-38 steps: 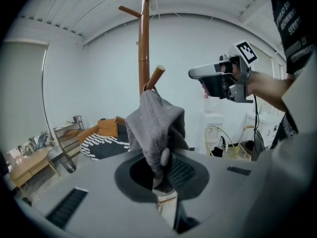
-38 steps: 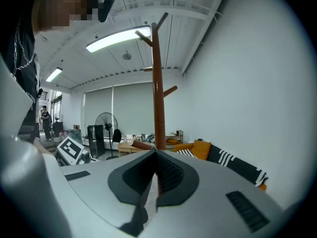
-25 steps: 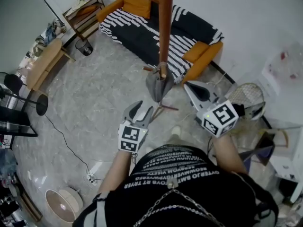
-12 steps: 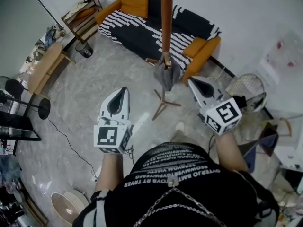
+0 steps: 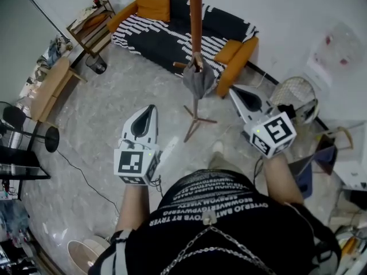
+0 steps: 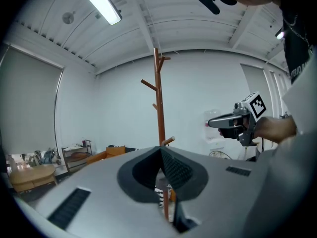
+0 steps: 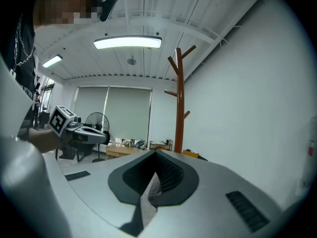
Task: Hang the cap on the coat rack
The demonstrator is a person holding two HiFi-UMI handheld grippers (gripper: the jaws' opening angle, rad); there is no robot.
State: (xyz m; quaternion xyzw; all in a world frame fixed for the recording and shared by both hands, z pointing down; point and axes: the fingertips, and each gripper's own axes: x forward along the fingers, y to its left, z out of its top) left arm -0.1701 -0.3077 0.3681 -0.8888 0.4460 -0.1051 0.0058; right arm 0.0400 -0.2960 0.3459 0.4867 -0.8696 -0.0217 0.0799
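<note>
ok so from my end: the gray cap is already on the coat rack; it hangs low down, right against the pole, with the crown drooping toward the rack's feet; neither gripper is touching it.

The left gripper is held out over the marble floor, well apart from the rack; its fingers are clenched tight on nothing, and its own view just shows the wooden pole rising past the tips.

The right gripper is up on the other side; in the head view its tip shows near the cap and just in front of the striped sofa, with a clear gap to the cap; fingers pressed together there too, no cap or anything else between them; its own view has the rack's forked top standing off beyond the tips.

The rack itself is upright on the floor, just in front of the sofa's front edge.
</note>
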